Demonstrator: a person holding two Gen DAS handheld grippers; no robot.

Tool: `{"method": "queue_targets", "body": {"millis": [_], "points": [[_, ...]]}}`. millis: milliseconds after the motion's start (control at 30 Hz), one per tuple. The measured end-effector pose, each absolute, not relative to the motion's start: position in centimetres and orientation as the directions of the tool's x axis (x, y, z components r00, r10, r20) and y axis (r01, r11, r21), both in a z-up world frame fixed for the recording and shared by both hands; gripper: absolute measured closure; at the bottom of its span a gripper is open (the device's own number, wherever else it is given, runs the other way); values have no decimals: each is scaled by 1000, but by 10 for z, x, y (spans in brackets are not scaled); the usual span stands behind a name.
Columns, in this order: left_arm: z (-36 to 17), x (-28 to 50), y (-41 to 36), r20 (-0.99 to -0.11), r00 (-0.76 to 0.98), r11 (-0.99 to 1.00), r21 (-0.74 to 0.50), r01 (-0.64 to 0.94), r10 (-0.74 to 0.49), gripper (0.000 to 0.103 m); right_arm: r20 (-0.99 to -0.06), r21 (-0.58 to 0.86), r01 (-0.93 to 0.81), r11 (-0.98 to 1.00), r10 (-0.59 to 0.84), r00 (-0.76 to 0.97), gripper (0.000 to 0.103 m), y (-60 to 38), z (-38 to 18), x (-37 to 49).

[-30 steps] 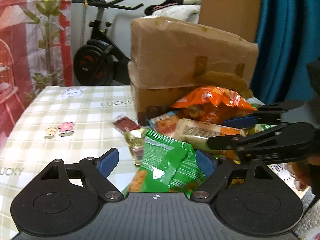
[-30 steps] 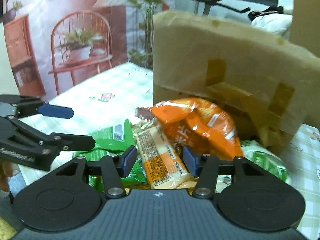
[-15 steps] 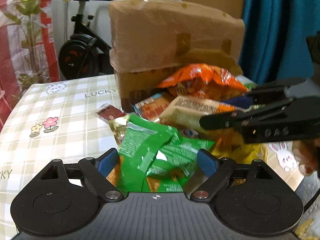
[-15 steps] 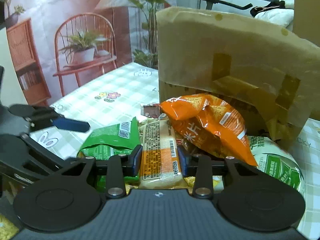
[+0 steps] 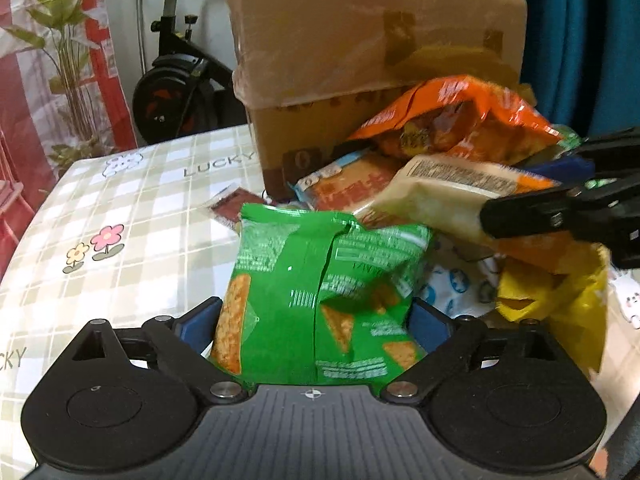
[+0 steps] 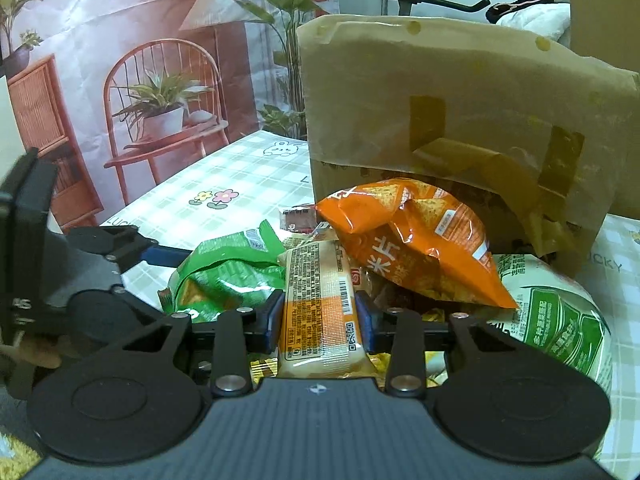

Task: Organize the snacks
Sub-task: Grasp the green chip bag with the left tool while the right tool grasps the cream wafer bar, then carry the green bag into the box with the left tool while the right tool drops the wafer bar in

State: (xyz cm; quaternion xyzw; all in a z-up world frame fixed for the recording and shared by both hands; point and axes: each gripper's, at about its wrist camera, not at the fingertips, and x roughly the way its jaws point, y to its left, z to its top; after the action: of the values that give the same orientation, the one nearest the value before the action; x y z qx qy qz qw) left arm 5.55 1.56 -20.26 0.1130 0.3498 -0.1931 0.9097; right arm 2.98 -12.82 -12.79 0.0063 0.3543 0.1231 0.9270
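Observation:
A heap of snack packs lies on the checked tablecloth (image 5: 120, 200) in front of a cardboard box (image 5: 360, 40). My left gripper (image 5: 314, 324) straddles a green snack bag (image 5: 320, 280). Its jaws are wide and opening, with the bag filling the gap between the blue pads. My right gripper (image 6: 318, 320) is shut on a beige and orange pack (image 6: 320, 308) and holds it by its long sides. In the left wrist view that pack (image 5: 440, 192) sticks out of the right gripper's fingers above the heap. An orange chip bag (image 6: 416, 248) rests against the box behind it.
A yellow bag (image 5: 560, 292) lies at the right of the heap, and a white and green bag (image 6: 560, 320) lies at its far right. A small red packet (image 5: 228, 208) and a blue-edged pack (image 5: 344, 188) lie near the box. An exercise bike (image 5: 172, 80) stands beyond the table.
My left gripper came down and forward over the green bag while its jaws widened. My right gripper closed onto the beige and orange pack, which now sits tilted above the heap.

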Motion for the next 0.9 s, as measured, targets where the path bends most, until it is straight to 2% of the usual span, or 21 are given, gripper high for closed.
{"method": "queue_targets", "body": {"millis": [100, 233, 567, 767, 900], "points": [[-199, 54, 18, -684, 684, 910, 69, 408, -254, 13, -652, 104, -222, 969, 235, 721, 64, -129, -127, 27], [-184, 40, 27, -648, 727, 924, 91, 371, -228, 16, -640, 104, -241, 965, 250, 726, 64, -129, -123, 24], [-135, 26, 65, -557, 814, 975, 29, 219, -166, 16, -576, 119, -314, 942, 323, 751, 64, -125, -99, 23], [-99, 32, 65, -481, 861, 980, 20, 196, -163, 16, -509, 171, -351, 921, 388, 768, 64, -127, -75, 25], [-71, 52, 52, -427, 883, 976, 3, 216, -194, 16, -440, 172, -324, 930, 367, 820, 64, -146, -48, 30]]}}
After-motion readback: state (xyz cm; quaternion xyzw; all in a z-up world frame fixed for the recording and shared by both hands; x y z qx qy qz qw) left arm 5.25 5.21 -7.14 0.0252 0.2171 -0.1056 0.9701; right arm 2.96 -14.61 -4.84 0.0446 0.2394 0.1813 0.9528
